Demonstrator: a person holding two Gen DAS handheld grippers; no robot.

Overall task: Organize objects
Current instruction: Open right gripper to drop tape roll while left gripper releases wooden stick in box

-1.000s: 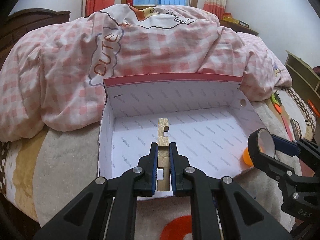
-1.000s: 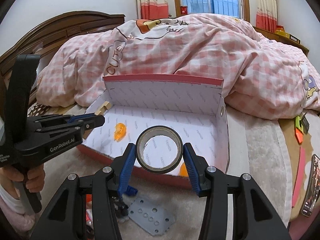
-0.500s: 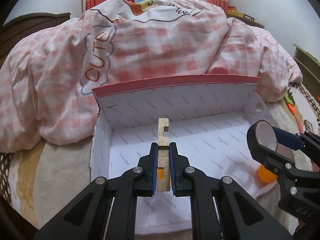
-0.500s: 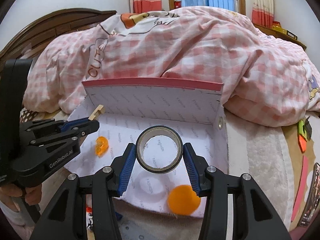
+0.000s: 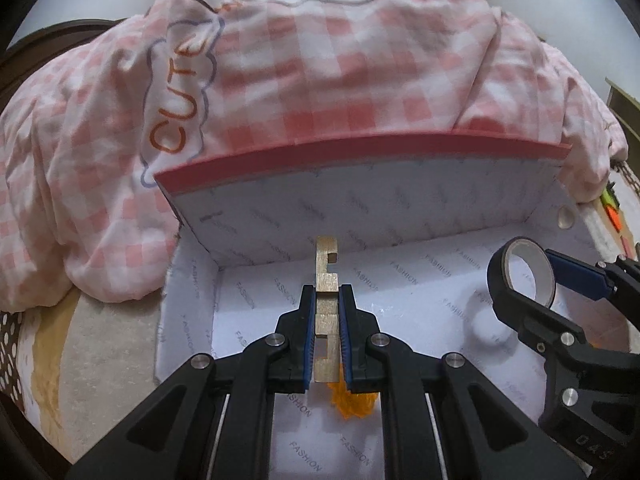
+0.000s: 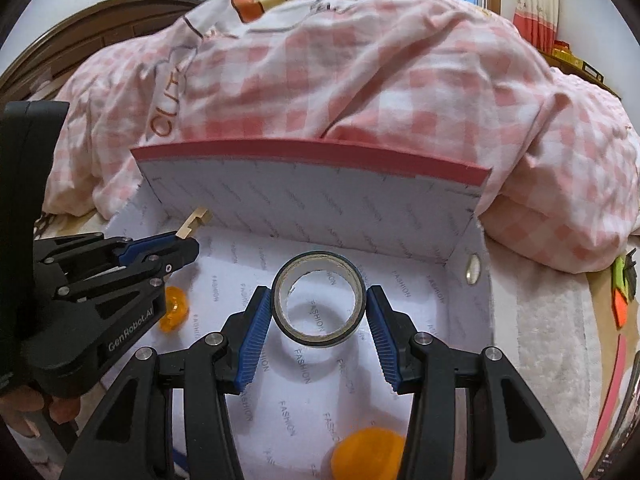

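- Left gripper (image 5: 328, 332), lower centre of the left wrist view: pads closed tight on a notched wooden piece (image 5: 327, 276), upright, its top projecting past the fingertips toward the far wall of the box.
- Right gripper (image 6: 319, 322), lower centre of the right wrist view: jaws part-open around a roll of tape (image 6: 319, 299), blue pads pressing its two sides, the hole facing the camera.
- Change against the views of a second ago: both loads then short of the near edge of the open box (image 6: 472, 320), now well over its white printed floor and lower; box larger in both frames. Judged meaning: carry nearly complete, release into the box the step in hand.
- Already inside the box: an orange spiky piece (image 5: 352, 400) just beneath the left gripper's fingertips, and an orange ball (image 6: 368, 456) at the bottom edge of the right wrist view.
- Obstacles, as judged: orange spiky piece directly under the wooden piece's drop point; the two grippers near each other over the box.
- Surroundings: pink checked quilt (image 5: 320, 72) heaped behind the box, upper half of both frames; bedding beneath; small coloured items at far right, too small to name.
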